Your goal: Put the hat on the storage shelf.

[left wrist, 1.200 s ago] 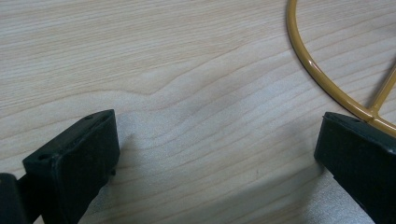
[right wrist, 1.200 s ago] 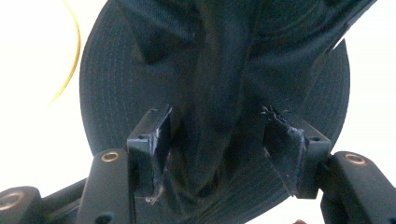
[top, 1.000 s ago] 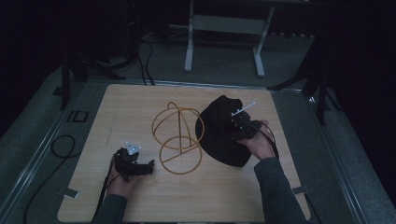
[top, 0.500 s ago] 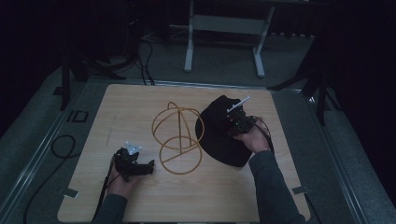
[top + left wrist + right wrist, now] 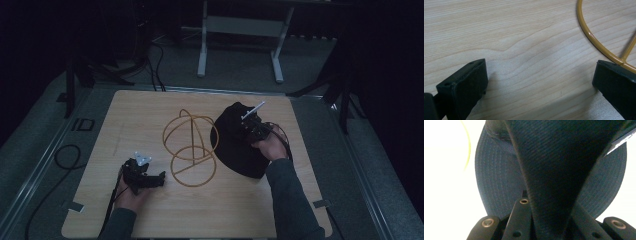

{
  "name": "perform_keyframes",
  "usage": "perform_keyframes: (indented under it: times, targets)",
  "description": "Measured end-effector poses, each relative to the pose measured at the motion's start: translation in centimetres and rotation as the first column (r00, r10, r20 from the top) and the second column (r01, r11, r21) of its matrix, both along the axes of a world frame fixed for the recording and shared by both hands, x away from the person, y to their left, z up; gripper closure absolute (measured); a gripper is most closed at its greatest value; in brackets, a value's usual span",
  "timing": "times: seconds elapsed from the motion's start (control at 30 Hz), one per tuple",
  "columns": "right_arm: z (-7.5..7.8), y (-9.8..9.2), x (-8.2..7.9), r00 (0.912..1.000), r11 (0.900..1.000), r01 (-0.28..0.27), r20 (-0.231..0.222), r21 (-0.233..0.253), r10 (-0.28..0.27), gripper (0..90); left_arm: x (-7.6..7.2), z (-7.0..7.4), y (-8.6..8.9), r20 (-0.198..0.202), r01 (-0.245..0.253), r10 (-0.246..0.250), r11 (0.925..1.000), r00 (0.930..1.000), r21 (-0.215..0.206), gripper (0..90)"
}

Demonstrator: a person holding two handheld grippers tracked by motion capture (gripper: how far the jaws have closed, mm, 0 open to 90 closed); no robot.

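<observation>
The right hand-held gripper (image 5: 251, 126) is pinching a fold of the black hat (image 5: 235, 142), right of the wire stand (image 5: 191, 147). The left hand-held gripper (image 5: 150, 177) is resting wide open, empty. Next, lifting the hat onto the stand looks likely.

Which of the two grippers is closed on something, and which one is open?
The right gripper is closed on the black fabric cap. The left gripper rests open on the wooden table, beside the yellow wire stand.

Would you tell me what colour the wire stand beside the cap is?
Mustard yellow; the wire stand shows best in the high view.
</observation>
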State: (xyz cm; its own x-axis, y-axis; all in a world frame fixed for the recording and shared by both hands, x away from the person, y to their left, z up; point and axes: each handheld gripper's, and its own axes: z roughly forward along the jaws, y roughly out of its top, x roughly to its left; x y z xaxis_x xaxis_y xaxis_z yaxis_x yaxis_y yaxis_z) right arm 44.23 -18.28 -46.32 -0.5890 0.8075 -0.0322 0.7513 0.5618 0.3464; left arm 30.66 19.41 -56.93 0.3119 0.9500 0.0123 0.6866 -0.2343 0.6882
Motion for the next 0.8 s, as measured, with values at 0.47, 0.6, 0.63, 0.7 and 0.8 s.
perform_keyframes:
  times: [0.47, 0.6, 0.63, 0.7, 0.8]
  targets:
    - [1.4, 0.1, -0.7, 0.9976, 0.998, -0.050, 0.049, 0.044, 0.048, 87.6, 0.0, 0.0, 0.0, -0.002, 0.002, -0.002, 1.0000, 1.0000, 0.002, 0.3]
    - [1.8, 0.4, -0.8, 0.9958, 0.997, -0.068, 0.064, 0.041, 0.066, 87.6, 0.0, 0.0, 0.0, -0.002, 0.000, 0.000, 1.0000, 1.0000, 0.001, 0.2]
    - [1.9, 0.5, -0.8, 0.9955, 0.997, -0.071, 0.066, 0.042, 0.068, 87.6, 0.0, 0.0, 0.0, -0.003, 0.001, -0.001, 1.0000, 1.0000, 0.002, 0.3]
    - [2.0, 0.6, -0.9, 0.9950, 0.996, -0.073, 0.071, 0.043, 0.070, 87.6, 0.0, 0.0, 0.0, -0.002, 0.000, 0.000, 1.0000, 1.0000, 0.001, 0.2]
    - [2.2, 0.6, -1.0, 0.9941, 0.996, -0.078, 0.079, 0.041, 0.074, 87.6, 0.0, 0.0, 0.0, -0.002, 0.000, 0.000, 1.0000, 1.0000, 0.001, 0.3]
